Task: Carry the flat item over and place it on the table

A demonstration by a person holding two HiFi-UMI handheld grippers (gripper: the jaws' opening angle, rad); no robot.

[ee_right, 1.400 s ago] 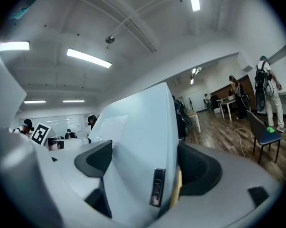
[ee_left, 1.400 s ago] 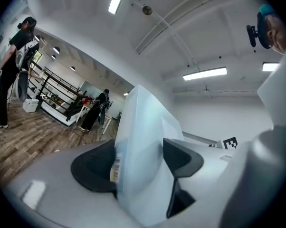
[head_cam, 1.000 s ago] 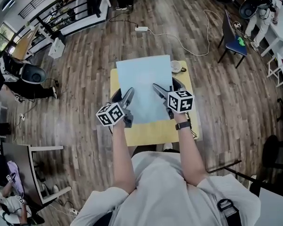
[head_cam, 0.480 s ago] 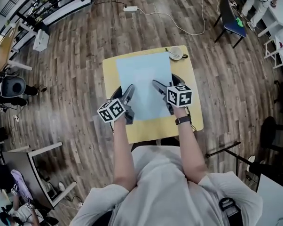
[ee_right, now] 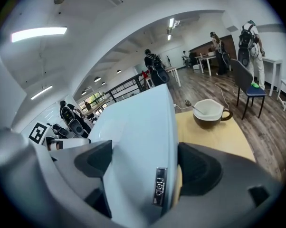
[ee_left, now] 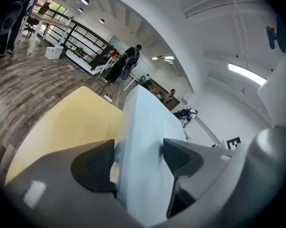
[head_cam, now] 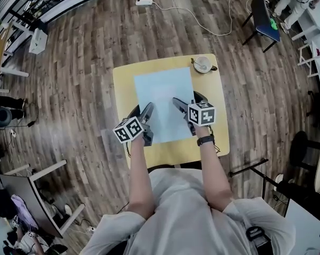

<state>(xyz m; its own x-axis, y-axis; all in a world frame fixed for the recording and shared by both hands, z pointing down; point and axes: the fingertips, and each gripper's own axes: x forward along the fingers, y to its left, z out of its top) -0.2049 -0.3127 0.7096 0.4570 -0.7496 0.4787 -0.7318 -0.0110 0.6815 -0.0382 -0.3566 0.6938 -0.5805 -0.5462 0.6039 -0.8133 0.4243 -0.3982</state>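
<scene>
The wood-plank floor (head_cam: pixel 69 62) fills most of the head view, and on it stands the yellow table (head_cam: pixel 125 84). Over the tabletop is the pale blue flat panel (head_cam: pixel 162 97), its near end towards me. My left hand-held gripper (head_cam: pixel 147 112) is clamped on the panel's left edge and my right hand-held gripper (head_cam: pixel 179 104) on its right edge, each with its jaws pinched against both faces. I judge this to be the setting-down step. Next I should lower the panel level, let it rest, then part both pairs of jaws.

A cup (head_cam: pixel 203 64) with a spoon sits at the table's far right corner, just beside the panel, so I'd keep clear of it. I cannot tell whether the panel touches the table. The small label (ee_right: pixel 161 186) on its edge is unreadable.
</scene>
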